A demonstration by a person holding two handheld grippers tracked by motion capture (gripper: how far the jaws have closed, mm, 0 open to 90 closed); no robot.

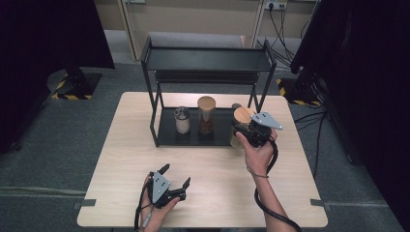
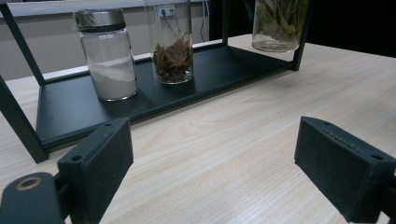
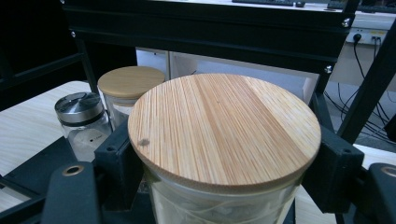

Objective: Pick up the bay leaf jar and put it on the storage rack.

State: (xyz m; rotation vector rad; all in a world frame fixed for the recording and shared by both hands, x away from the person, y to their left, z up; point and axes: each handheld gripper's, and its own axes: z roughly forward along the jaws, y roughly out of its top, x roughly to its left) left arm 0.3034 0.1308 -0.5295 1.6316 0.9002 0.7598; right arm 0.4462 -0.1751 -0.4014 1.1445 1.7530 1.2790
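Note:
A glass jar with a wooden lid (image 1: 240,115) is at the right end of a black rack's lower shelf (image 1: 167,134), and my right gripper (image 1: 243,131) is shut on its body. In the right gripper view the lid (image 3: 224,130) sits between my two jaws. Whether the jar rests on the shelf I cannot tell. From the left gripper view it appears as a jar of pale leaves (image 2: 278,23). My left gripper (image 1: 176,175) lies near the table's front edge, open, with bare table between the pads (image 2: 98,163).
On the lower shelf (image 2: 70,107) stand a small jar with a metal lid (image 1: 182,120) (image 2: 108,56) (image 3: 81,116) and a tall wooden-lidded jar (image 1: 206,115) (image 2: 173,51) (image 3: 130,84). The rack's top shelf (image 1: 208,59) overhangs them. Cables trail on the floor at the right.

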